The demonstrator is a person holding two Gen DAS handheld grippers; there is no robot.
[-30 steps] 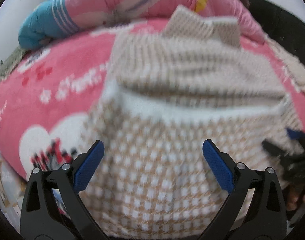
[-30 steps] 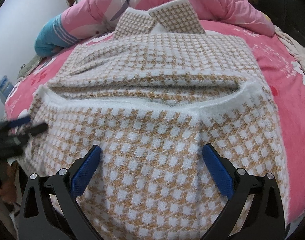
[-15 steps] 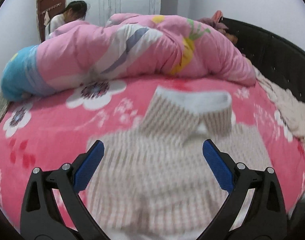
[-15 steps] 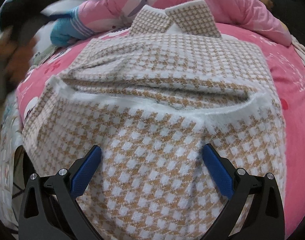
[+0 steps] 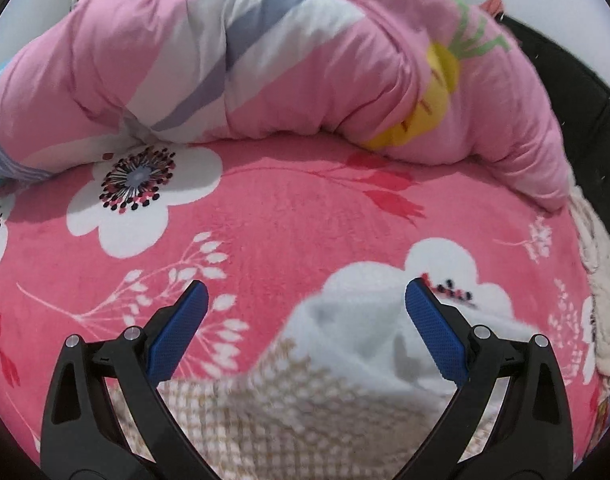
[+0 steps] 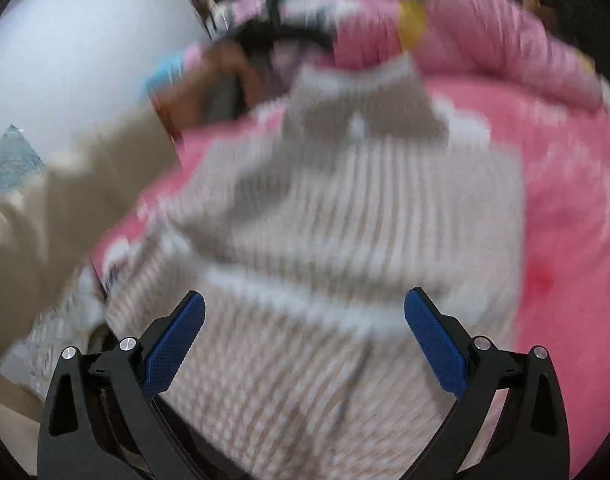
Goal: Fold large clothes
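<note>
Tan-and-white checked sweater (image 6: 345, 208) lies on pink floral blanket (image 5: 285, 220) covering bed, collar toward pink quilt (image 5: 265, 60) bunched at far side. Left gripper (image 5: 305, 308) hovers over collar edge, fingers spread, grasping nothing. Right gripper (image 6: 304, 308) over sweater body, fingers spread, empty. Right view motion-blurred; beige sleeve (image 6: 77, 184) at left.

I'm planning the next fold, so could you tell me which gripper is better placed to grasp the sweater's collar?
Left, probably. The left gripper is open right over the sweater collar; the right gripper, also open, sits over its lower body.
</note>
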